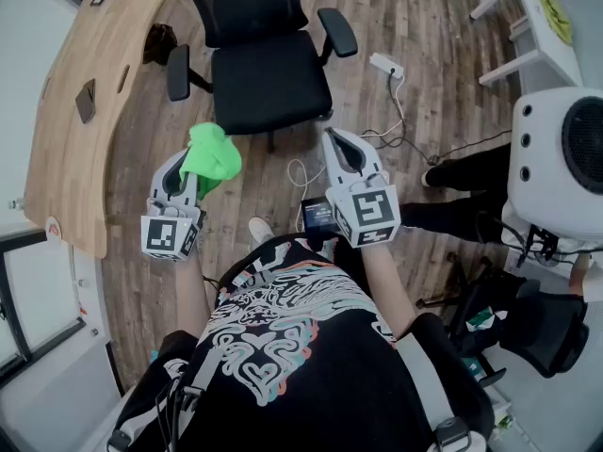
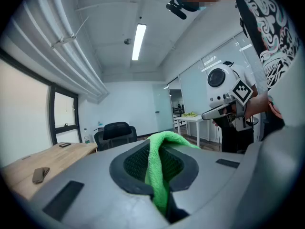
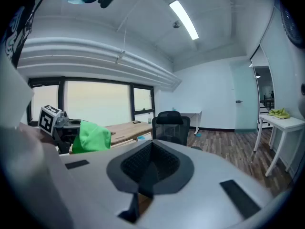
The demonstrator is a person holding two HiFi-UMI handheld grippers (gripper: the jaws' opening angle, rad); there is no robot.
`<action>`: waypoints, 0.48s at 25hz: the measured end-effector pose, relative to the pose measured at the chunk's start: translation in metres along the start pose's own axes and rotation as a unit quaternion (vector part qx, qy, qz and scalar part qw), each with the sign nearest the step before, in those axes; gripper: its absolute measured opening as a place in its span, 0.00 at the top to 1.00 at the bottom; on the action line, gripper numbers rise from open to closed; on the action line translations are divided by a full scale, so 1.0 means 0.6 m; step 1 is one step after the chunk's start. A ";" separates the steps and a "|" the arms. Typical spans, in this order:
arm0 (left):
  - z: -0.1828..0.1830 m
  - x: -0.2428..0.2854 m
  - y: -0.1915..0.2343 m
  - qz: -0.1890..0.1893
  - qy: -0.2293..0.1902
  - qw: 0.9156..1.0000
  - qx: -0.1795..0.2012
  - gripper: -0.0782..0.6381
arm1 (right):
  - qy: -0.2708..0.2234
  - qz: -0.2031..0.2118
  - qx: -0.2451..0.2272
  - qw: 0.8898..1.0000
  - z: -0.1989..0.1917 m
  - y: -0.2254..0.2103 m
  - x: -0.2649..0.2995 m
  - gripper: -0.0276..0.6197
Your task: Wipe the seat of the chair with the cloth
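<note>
At the far left, desk (image 1: 71, 130): pale wood with a curved edge; a dark flat object (image 1: 86, 101) lies on it, and a second small dark thing sits by its upper edge, too small to name.
Left gripper (image 1: 190, 164): held low in front of the person, its marker cube toward the body; its own view shows the jaws pinched on the cloth, which runs down through the gap between them.
Cloth (image 1: 212, 156): bright green, bunched, spilling up and to the right out of the left gripper's tip; in the head view it lies just below the front left corner of the seat, while the left gripper view shows the chair some way off, so it is not on the seat.
Chair (image 1: 268, 26): black office chair with mesh back and two armrests, standing on the wood-plank floor (image 1: 424, 26) beside the desk.
Seat (image 1: 271, 85): black, nothing lying on it.
Right gripper (image 1: 336, 139): level with the left one and well apart from it, pointing toward the chair; its own view shows the jaws drawn together with nothing between them.
Power strip (image 1: 386, 65): white, on the floor right of the chair, its cable trailing toward the person.
White machine (image 1: 561, 149): rounded casing with a dark grille, at the right edge.
White table (image 1: 528, 59): upper right corner, a yellow-green rag (image 1: 556, 15) on it.
</note>
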State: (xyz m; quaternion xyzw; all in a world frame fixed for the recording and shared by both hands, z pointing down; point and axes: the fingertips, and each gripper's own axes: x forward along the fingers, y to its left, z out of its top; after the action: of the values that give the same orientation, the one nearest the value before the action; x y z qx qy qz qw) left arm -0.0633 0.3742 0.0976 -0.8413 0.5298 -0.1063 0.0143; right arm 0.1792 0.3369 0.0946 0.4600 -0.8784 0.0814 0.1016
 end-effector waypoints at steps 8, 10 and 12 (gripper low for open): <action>0.004 0.027 -0.017 0.020 0.006 1.000 0.006 0.87 | -0.004 0.016 -0.005 1.000 -0.005 -0.040 0.004 0.95; 0.007 0.031 -0.020 0.028 0.005 1.000 0.006 0.87 | -0.005 0.027 -0.003 1.000 -0.004 -0.046 0.008 0.95; 0.006 0.032 -0.022 0.035 0.008 0.999 0.005 0.87 | -0.003 0.041 0.001 0.999 -0.007 -0.046 0.012 0.95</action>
State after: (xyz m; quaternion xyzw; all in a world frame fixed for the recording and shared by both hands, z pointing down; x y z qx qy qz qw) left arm -0.0429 0.3625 0.0992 -0.8212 0.5587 -0.1148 0.0184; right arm 0.1981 0.3167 0.1019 0.4234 -0.8969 0.0849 0.0952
